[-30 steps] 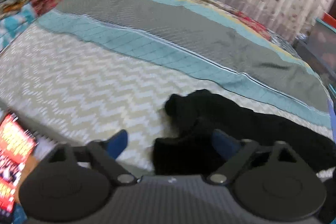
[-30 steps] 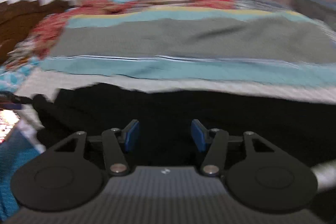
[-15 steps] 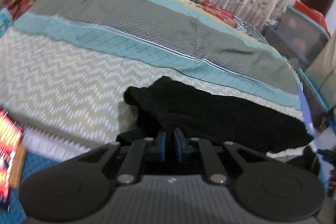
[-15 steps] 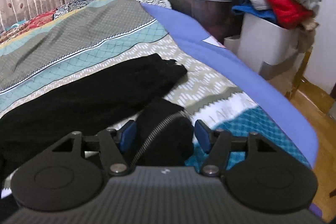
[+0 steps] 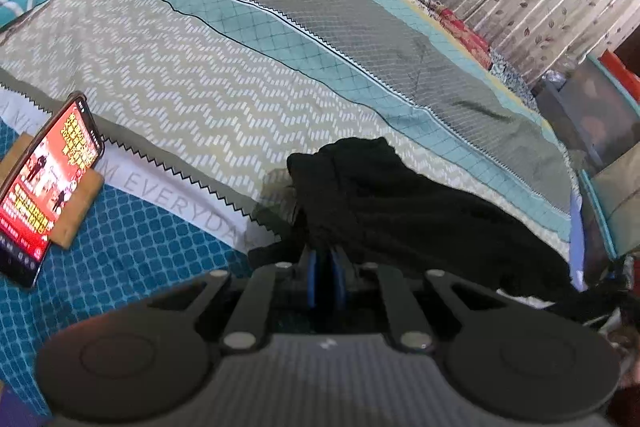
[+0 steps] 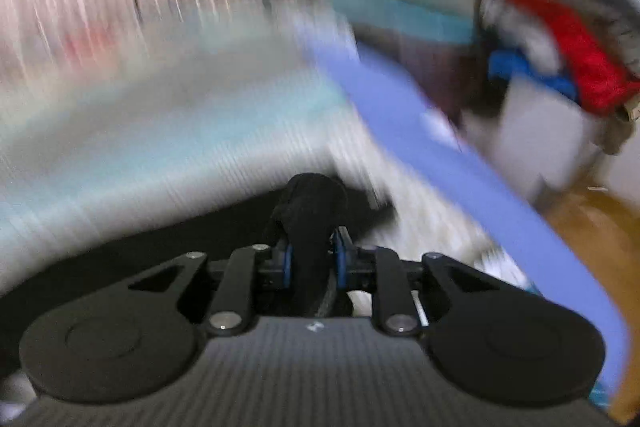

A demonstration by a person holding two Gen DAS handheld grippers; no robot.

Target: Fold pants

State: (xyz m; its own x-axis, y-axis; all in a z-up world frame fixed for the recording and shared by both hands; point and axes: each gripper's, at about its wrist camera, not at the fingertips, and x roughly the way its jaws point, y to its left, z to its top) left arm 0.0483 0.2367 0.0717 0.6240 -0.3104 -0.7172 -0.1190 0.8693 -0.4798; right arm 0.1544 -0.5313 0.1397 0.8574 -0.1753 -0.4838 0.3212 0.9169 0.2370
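right gripper (image 6: 311,263) closing on black pants (image 6: 308,211); surroundings motion-blurred

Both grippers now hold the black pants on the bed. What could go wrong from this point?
1. The right gripper, jaws closing, pinches only a narrow bunch of the black pants; it might slip out.
2. The left gripper holds a crumpled edge, so the fold may come out uneven.
3. Dragged cloth could knock the phone.

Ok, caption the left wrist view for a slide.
Left gripper shut on black pants over the patterned bedspread, phone alongside.
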